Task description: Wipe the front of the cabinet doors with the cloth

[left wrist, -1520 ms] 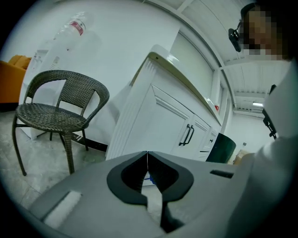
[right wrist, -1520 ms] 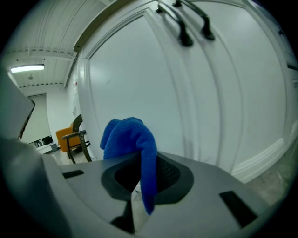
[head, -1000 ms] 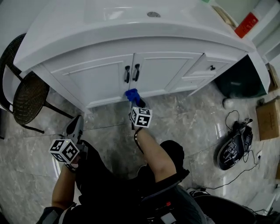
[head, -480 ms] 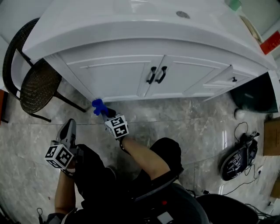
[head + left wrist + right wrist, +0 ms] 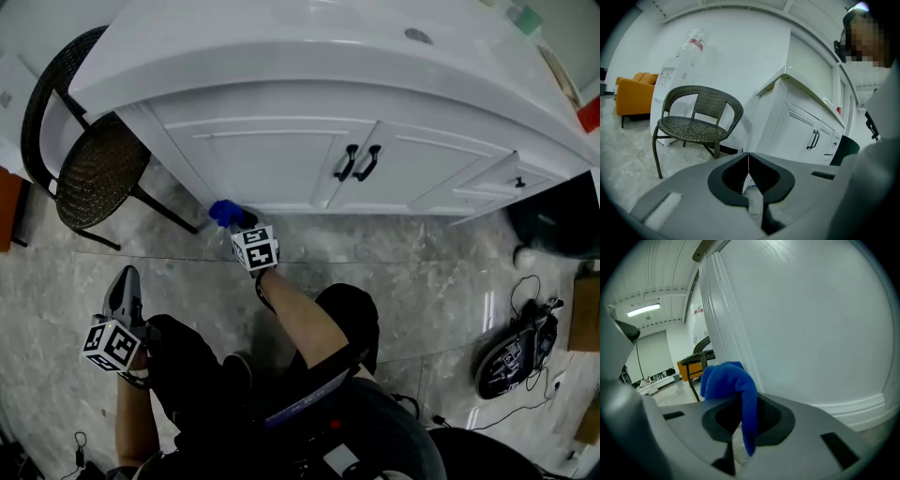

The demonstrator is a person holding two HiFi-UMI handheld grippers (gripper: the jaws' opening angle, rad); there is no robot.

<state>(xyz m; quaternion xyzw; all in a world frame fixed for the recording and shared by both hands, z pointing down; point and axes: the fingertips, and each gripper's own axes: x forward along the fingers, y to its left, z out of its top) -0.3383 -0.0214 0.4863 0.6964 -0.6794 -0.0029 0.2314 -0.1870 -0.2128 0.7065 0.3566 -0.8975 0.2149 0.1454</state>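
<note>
The white two-door vanity cabinet (image 5: 272, 159) stands ahead on the grey stone floor (image 5: 422, 272), with a dark wicker chair (image 5: 94, 173) to its left. The blue cloth (image 5: 225, 214), between the jaws of the right gripper (image 5: 240, 221), is at the cabinet's lower left corner. The left gripper (image 5: 123, 286) hangs further back and left, well apart from the cabinet.

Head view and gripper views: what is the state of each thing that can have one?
cabinet doors: both closed.
drawer: closed.
cloth: bunched, pinched in the right tool.
right tool: shut on the cloth.
left tool: shut, empty.
chair: upright, seat empty.
</note>
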